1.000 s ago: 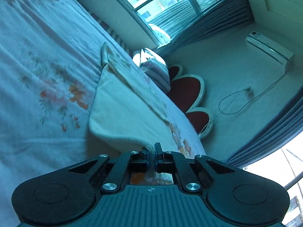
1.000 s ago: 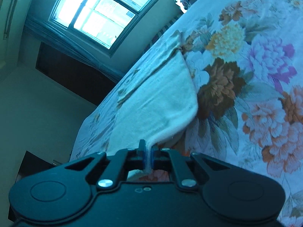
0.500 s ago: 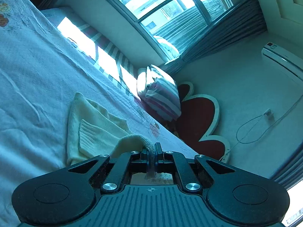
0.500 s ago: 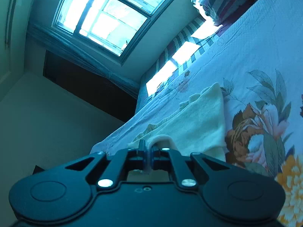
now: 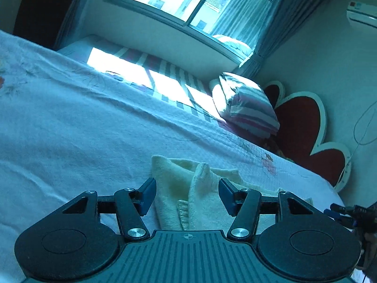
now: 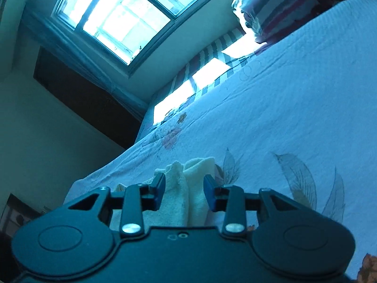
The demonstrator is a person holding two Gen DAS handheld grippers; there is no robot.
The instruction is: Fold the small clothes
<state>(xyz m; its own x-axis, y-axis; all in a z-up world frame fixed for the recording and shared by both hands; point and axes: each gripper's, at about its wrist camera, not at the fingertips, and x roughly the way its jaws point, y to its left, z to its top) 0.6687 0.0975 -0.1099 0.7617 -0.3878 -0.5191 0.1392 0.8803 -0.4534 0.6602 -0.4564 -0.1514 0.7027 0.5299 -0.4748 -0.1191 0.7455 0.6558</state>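
Fingers of the left gripper and right gripper were opening, pads clear of the folded cream garment lying between them on the bed.

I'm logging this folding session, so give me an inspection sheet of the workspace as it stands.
Surface: bedspread, pale with flower print, lightly creased.
Job's things: cream garment lying folded on the bedspread.
Clutter: nothing seen.
Grippers: left gripper and right gripper both opening, garment between the jaws, pads not pressing it.
Cables: thin wire looping on the wall.
Surroundings: striped pillow, red headboard, window, curtain, air conditioner.
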